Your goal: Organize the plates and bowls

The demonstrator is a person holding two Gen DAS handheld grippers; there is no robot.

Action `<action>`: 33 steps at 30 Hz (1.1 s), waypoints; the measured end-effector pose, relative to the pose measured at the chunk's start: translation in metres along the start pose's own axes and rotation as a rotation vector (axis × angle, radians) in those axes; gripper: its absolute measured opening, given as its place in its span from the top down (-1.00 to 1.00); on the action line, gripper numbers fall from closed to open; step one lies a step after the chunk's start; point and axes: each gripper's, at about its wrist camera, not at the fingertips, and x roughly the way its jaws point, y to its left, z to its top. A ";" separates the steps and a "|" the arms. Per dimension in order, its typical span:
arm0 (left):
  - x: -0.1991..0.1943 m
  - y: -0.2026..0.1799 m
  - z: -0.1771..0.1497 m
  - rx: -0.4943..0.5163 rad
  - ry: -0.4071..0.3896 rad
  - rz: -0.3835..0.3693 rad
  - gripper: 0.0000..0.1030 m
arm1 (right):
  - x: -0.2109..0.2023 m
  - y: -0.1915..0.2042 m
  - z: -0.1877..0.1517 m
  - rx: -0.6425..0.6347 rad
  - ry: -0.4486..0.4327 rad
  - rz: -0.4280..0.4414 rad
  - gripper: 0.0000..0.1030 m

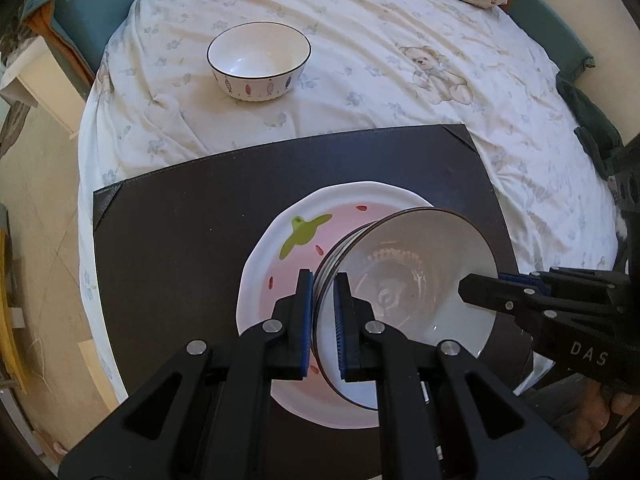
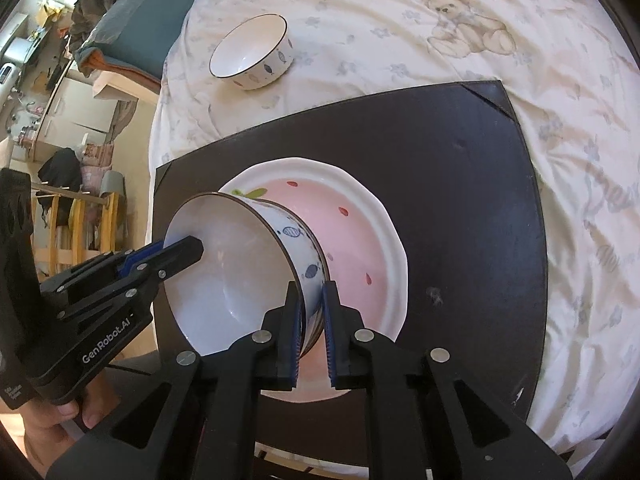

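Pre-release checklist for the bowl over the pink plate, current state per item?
1. Left gripper clamped on the held bowl rim: ok, pads on both sides of the wall.
2. Right gripper clamped on the opposite rim: ok, pads at the wall, no slack visible.
3. Bowl over the pink plate: ok.
4. Bowl level: not ok, it looks tilted in both views.
5. Bowl base seated on the plate: cannot tell, the contact is hidden.
6. Plate fully on the dark mat: ok.
7. Second bowl out of the way: ok, it stands apart on the bedsheet.
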 end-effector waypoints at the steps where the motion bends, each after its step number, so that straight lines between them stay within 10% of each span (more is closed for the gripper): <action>1: 0.000 0.000 0.000 -0.005 -0.001 -0.001 0.84 | 0.000 0.000 0.001 -0.004 -0.001 0.001 0.74; 33: -0.010 0.014 0.016 -0.067 -0.030 -0.108 0.85 | -0.009 -0.008 0.025 0.025 -0.097 0.091 0.74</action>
